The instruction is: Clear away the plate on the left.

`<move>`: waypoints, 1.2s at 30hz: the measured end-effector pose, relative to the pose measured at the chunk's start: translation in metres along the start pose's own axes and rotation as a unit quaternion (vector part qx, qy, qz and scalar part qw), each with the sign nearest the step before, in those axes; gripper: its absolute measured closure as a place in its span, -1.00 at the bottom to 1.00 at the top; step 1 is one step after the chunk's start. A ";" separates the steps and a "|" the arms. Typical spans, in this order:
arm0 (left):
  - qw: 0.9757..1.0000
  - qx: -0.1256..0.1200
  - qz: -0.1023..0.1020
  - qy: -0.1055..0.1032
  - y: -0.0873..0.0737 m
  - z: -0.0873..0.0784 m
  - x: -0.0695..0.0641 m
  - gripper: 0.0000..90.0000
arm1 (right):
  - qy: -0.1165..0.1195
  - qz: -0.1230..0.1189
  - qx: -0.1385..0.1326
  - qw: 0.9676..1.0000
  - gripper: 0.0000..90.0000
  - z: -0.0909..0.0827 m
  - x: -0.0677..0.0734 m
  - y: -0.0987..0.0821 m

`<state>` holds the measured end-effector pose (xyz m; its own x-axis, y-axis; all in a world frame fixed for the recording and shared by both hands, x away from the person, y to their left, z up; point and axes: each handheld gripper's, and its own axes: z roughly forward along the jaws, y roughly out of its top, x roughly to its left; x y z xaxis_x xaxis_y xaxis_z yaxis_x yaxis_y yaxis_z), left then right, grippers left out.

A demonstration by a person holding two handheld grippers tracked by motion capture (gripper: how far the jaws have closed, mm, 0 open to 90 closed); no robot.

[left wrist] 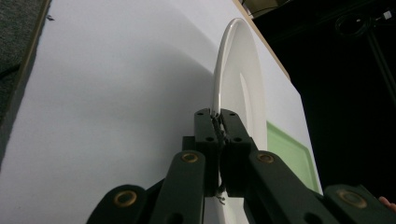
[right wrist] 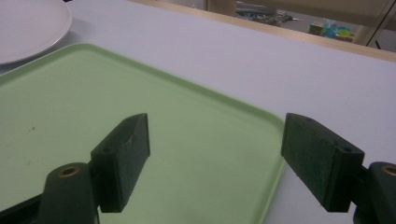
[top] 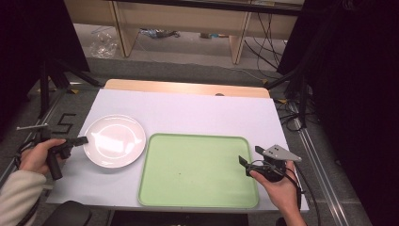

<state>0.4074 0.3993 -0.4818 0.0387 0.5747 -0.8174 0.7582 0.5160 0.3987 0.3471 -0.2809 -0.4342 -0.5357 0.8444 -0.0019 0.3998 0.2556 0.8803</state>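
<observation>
- Your left tongs (left wrist: 218, 122) are clamped on the white plate's (top: 114, 140) near rim, likely to lift it.
- Your right tongs (right wrist: 215, 163) stand apart over the green tray's (top: 197, 170) right edge, perhaps to steady it.

A taped "5", perhaps, marks the floor (top: 66, 123) left of the table.

A round white plate (top: 115, 141) lay flat on the white-covered table (top: 188, 113), toward its left side, its glossy face up and bare. The left gripper (top: 81, 140) pinched its left rim; in the left gripper view the two jaws met on the plate's (left wrist: 243, 79) thin edge. Just beside the plate's right edge lay a rectangular pale green tray (top: 197, 170) with rounded corners and a low raised rim, flat and bare.
</observation>
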 end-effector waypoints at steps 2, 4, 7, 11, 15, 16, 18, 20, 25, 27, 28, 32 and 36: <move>1.000 -0.003 0.005 -0.003 0.001 -0.001 0.000 0.93 | 0.000 0.002 0.000 1.000 -0.47 -0.001 0.000 0.000; 1.000 0.000 0.000 0.004 0.001 -0.003 -0.003 0.93 | 0.000 0.003 0.000 1.000 -0.48 -0.001 0.000 0.000; 1.000 -0.010 0.000 -0.014 0.001 -0.003 -0.004 0.93 | -0.001 0.002 0.004 1.000 -0.49 -0.002 0.000 0.001; 1.000 -0.001 -0.006 -0.004 0.002 -0.004 -0.008 0.93 | 0.000 0.002 -0.011 1.000 -0.51 0.001 0.000 0.000; 1.000 -0.006 -0.004 -0.011 0.001 -0.004 -0.012 0.93 | -0.005 -0.001 -0.001 1.000 -0.53 -0.002 0.000 0.001; 1.000 -0.009 -0.004 -0.019 0.001 -0.003 -0.013 0.93 | -0.005 -0.001 -0.001 1.000 -0.53 -0.002 0.000 0.001; 1.000 -0.012 -0.005 -0.025 0.001 -0.002 -0.014 0.93 | -0.005 -0.002 -0.002 1.000 -0.53 -0.002 0.000 0.001; 1.000 -0.012 -0.005 -0.028 0.001 -0.002 -0.016 0.93 | -0.005 -0.002 -0.002 1.000 -0.53 -0.002 0.000 0.001; 1.000 -0.001 -0.003 -0.024 0.001 -0.002 -0.019 0.93 | -0.006 -0.002 -0.001 1.000 -0.53 -0.002 0.000 0.001; 0.999 -0.010 -0.006 -0.038 0.000 -0.001 -0.019 0.93 | -0.006 -0.002 -0.001 1.000 -0.53 -0.002 0.000 0.001; 0.999 -0.009 -0.007 -0.040 0.000 0.000 -0.019 0.93 | -0.006 -0.002 -0.001 1.000 -0.53 -0.002 0.000 0.001; 0.999 -0.001 -0.007 -0.036 0.000 0.000 -0.023 0.93 | -0.006 -0.002 -0.001 1.000 -0.53 -0.002 0.000 0.001; 0.999 0.002 -0.007 -0.042 -0.001 0.001 -0.025 0.93 | -0.006 -0.001 -0.001 1.000 -0.53 -0.002 -0.001 0.001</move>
<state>0.4066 0.3838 -0.4620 0.0834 0.5118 -0.8551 0.7610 0.5212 0.3862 0.3465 -0.2819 -0.4328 -0.5275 0.8495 -0.0102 0.3974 0.2573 0.8808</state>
